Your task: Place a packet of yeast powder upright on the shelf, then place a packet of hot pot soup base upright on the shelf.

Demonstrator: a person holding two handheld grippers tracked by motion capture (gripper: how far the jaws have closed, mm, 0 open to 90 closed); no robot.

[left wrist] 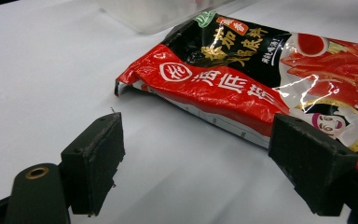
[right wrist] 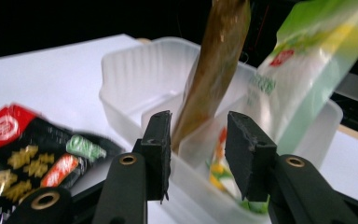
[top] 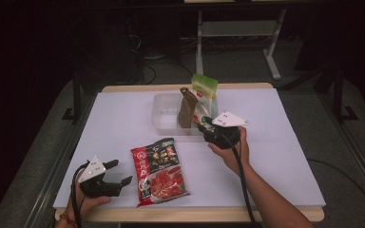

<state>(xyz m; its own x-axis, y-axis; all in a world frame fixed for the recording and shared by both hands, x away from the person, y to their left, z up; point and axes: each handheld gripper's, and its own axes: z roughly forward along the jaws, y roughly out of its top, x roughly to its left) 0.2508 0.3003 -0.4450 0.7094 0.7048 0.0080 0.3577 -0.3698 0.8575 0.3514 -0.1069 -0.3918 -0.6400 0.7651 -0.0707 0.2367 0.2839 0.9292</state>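
A clear plastic container (top: 165, 116) stands at the table's far middle. A brown pouch (top: 187, 108) stands upright in it, and a green-and-white pouch (top: 204, 92) leans behind that. My right gripper (top: 204, 125) hovers at the container's near right corner. In the right gripper view its jaws (right wrist: 198, 149) are open just above the container's rim (right wrist: 135, 79), with the brown pouch (right wrist: 219, 60) and green pouch (right wrist: 303, 65) just beyond the pads. A red-and-black seasoning packet (top: 159, 171) lies flat near the front. My left gripper (top: 119, 172) rests open at its left edge, the packet (left wrist: 242, 79) just ahead of the wide jaws (left wrist: 203, 163).
The white table top (top: 275, 156) has bare room on the right and far left. Its wooden front edge (top: 209, 214) is close to both forearms. Beyond the far edge the floor is dark, with a white frame (top: 271, 57) and cables.
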